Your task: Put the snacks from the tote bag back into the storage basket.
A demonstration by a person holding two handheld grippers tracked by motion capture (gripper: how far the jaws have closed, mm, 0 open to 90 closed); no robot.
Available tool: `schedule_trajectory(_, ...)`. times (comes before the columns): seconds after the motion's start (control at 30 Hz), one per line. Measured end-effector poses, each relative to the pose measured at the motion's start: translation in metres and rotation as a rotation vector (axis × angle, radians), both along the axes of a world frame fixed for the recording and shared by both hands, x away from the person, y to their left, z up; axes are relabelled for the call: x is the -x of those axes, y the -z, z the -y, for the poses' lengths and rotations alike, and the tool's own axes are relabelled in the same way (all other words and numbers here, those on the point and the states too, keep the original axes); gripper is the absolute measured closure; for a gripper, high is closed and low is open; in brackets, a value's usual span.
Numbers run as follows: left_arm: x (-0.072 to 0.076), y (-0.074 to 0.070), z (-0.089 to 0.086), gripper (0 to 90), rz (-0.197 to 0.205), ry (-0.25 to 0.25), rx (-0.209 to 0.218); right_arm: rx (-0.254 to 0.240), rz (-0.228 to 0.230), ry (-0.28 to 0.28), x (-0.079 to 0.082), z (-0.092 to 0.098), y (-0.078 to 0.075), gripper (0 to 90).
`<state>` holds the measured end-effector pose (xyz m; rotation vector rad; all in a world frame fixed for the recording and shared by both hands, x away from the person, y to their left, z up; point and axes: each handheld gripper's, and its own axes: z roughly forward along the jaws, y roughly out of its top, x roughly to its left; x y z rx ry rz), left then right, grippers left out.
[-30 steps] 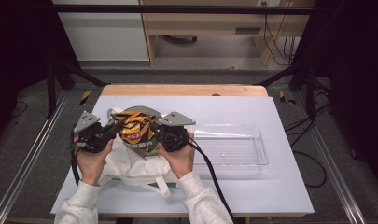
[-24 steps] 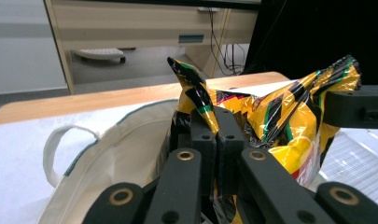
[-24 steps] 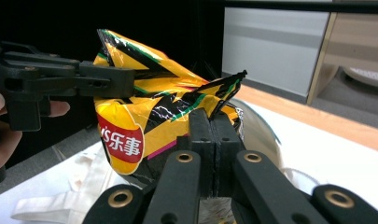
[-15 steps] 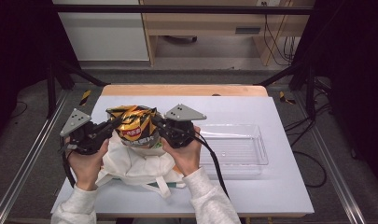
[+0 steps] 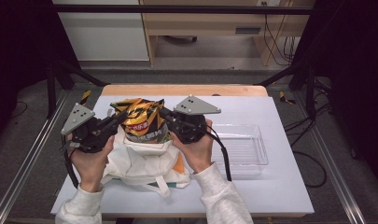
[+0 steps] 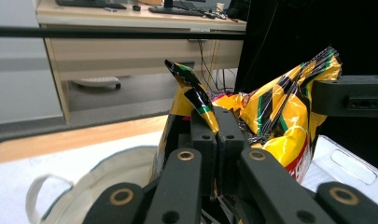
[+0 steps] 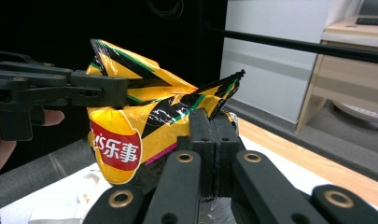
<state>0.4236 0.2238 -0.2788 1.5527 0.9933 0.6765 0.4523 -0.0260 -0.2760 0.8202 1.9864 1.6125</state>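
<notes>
High view: both hands are lifting the yellow-and-black chip bag (image 5: 142,122) higher above the white tote bag (image 5: 140,163) than a second ago; a clear tray (image 5: 245,149) is lying right on the white desk (image 5: 270,191).

Left gripper view: the left gripper (image 6: 216,128) is pinching the bag's near edge, fingers clamped narrow.

Right gripper view: the right gripper (image 7: 209,133) is clamping the opposite edge; a red label is reading "乐事".
</notes>
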Motion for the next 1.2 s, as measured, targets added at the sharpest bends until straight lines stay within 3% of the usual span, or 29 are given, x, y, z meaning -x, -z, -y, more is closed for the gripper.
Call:
schedule_trajectory(0.3, 0.009, -0.025, 0.024, 88.4, 0.03, 0.001, -0.049, -0.038, 0.009, 0.011, 0.007, 0.024, -0.012, 90.0)
schedule_trajectory(0.47, 0.013, -0.032, 0.026, 88.4, 0.039, 0.014, -0.041, -0.048, 0.035, 0.008, 0.015, 0.029, -0.023, 90.0)
schedule_trajectory(0.77, 0.008, -0.027, 0.045, 88.4, 0.029, 0.04, -0.022, -0.028, 0.038, 0.045, 0.017, 0.044, -0.026, 90.0)
schedule_trajectory(1.2, -0.006, -0.02, 0.099, 88.5, 0.015, 0.11, -0.013, -0.013, 0.031, 0.138, 0.023, 0.095, -0.021, 90.0)
